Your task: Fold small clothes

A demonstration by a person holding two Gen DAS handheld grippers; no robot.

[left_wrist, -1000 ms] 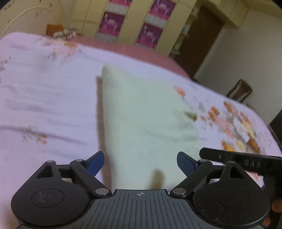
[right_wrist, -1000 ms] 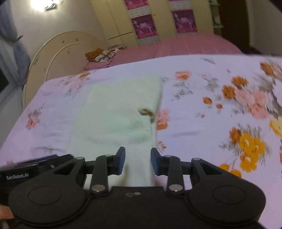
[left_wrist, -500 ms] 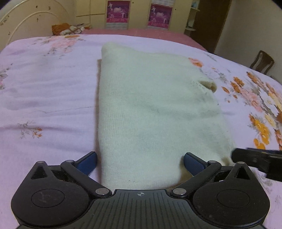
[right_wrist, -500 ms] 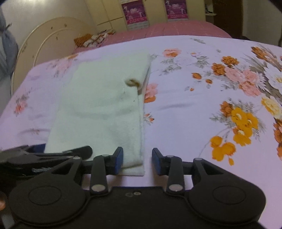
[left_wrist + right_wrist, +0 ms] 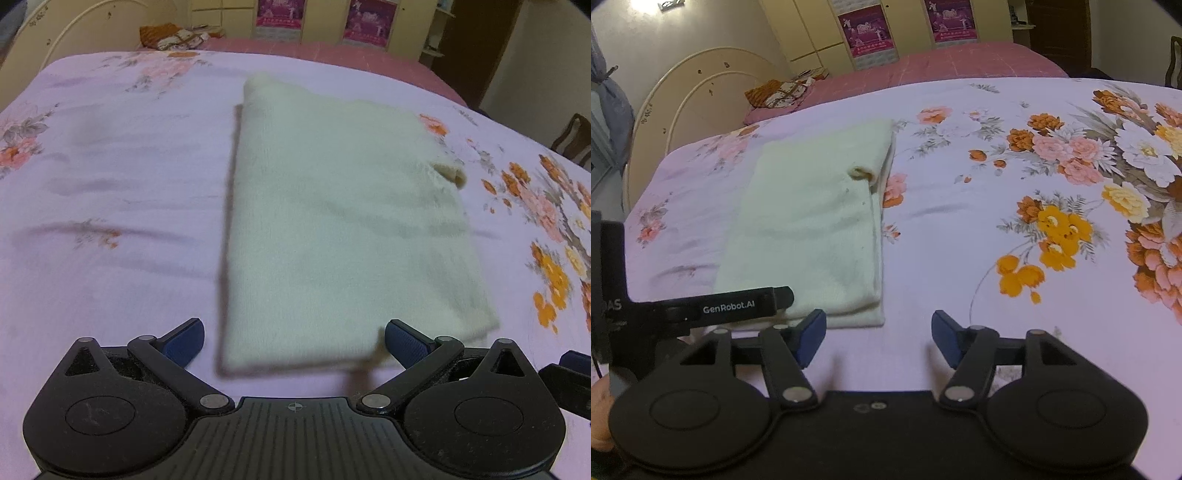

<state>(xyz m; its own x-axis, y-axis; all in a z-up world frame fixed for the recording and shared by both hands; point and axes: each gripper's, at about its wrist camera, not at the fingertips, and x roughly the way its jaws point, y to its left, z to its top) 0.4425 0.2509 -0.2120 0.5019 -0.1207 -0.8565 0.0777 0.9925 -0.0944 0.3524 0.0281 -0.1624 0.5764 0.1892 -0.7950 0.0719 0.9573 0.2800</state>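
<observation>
Presently: folded cream garment (image 5: 343, 229), long axis running away, directly ahead of left gripper (image 5: 293, 341), fingers spread; right gripper (image 5: 879, 338) likewise spread, offset rightward.

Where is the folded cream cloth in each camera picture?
Left wrist: folded cream knit cloth fills the centre, just past the open fingers.
Right wrist: same cloth lies left of centre.
Shared landmark: the small brownish hole near its right edge.

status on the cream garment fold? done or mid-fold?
Looks mostly done: the cream garment lies flat as a folded rectangle on the floral bedsheet. Nothing in hand: left gripper and right gripper are both open, just short of its near edge. Possibly one more fold remains.
</observation>
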